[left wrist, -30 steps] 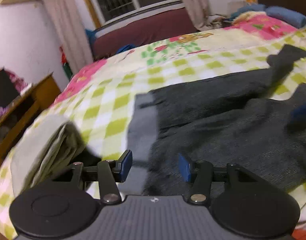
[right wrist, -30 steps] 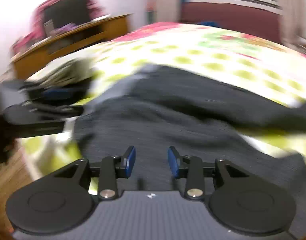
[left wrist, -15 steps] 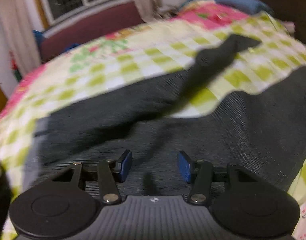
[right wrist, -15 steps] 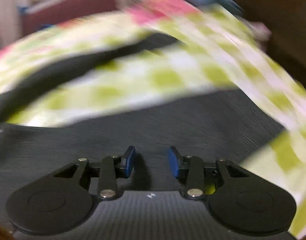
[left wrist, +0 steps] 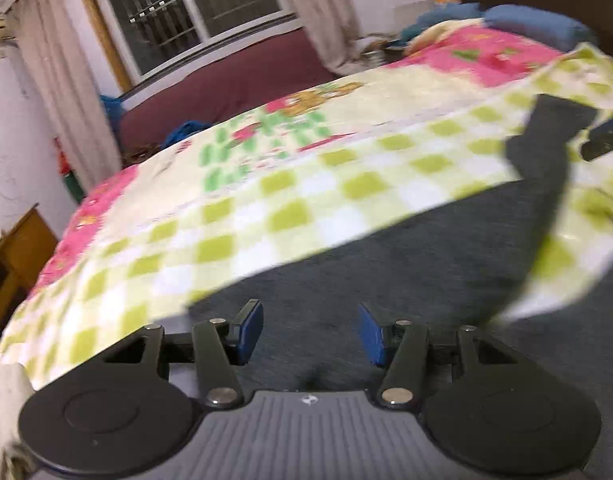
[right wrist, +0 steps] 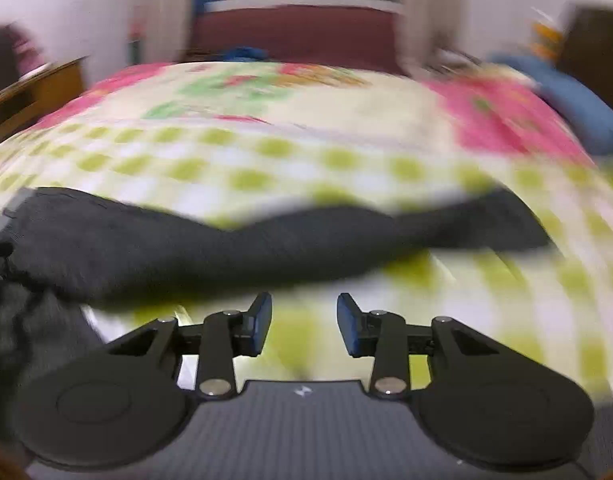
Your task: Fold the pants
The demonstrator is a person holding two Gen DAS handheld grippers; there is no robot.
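Dark grey pants point(left wrist: 438, 248) lie spread on a bed with a green-checked and pink quilt point(left wrist: 290, 184). One leg runs up to the far right in the left wrist view. My left gripper point(left wrist: 310, 334) is open and empty, low over the near part of the pants. In the right wrist view the pants point(right wrist: 210, 248) stretch across the middle as one long leg. My right gripper point(right wrist: 304, 322) is open and empty, over bare quilt point(right wrist: 306, 160) just in front of that leg. Both views are blurred.
A maroon sofa point(left wrist: 226, 84) stands under the window beyond the bed. A wooden desk point(left wrist: 14, 248) is at the left. Blue bedding point(left wrist: 534, 24) lies at the head of the bed. A pale folded cloth point(left wrist: 6, 384) sits at the near left edge.
Both grippers have swung about over the bed and stayed open. The right gripper moved off the pants fabric and now faces the window, over quilt. The left view turned back toward the window.
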